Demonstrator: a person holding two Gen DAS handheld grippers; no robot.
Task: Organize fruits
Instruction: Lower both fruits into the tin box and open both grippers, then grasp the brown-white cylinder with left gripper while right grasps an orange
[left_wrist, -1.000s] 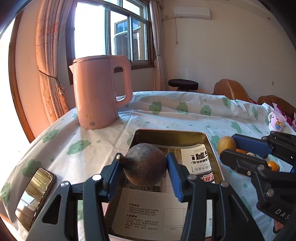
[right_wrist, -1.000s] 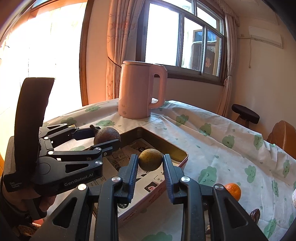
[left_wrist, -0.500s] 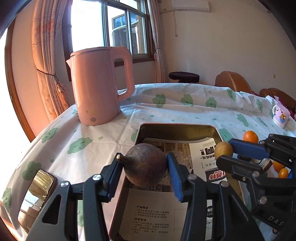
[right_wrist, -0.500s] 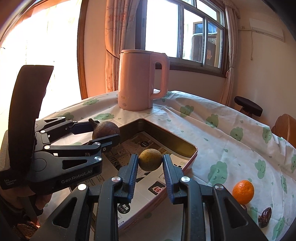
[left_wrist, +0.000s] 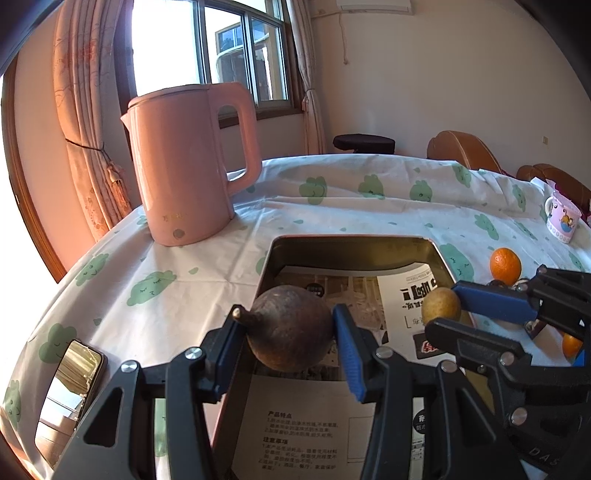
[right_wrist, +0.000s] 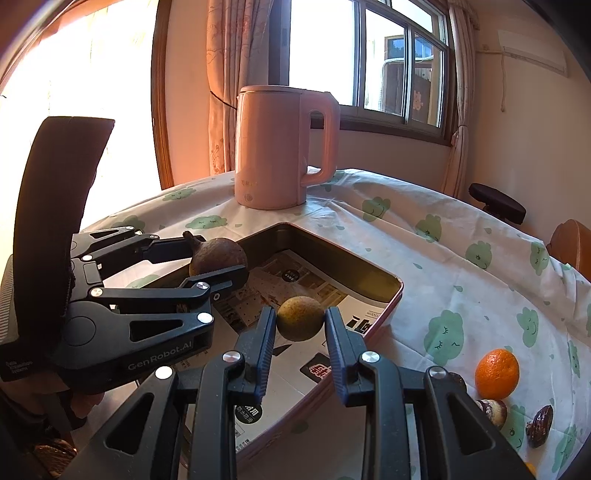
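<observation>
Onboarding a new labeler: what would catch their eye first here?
Each hand-held gripper is shut on a fruit over the paper-lined tin: the left on a dark brown fruit, the right on a yellowish one. Behind the tin stands a big pink kettle; an orange lies loose on the cloth to the right.

tray (right_wrist: 393, 306) interior: open from above, paper-lined | far side: pink kettle (left_wrist: 192, 162) blocks | right of tray: orange (right_wrist: 496, 373), dark fruits, possibly more, partly hidden | left: phone (left_wrist: 68, 391)
</observation>
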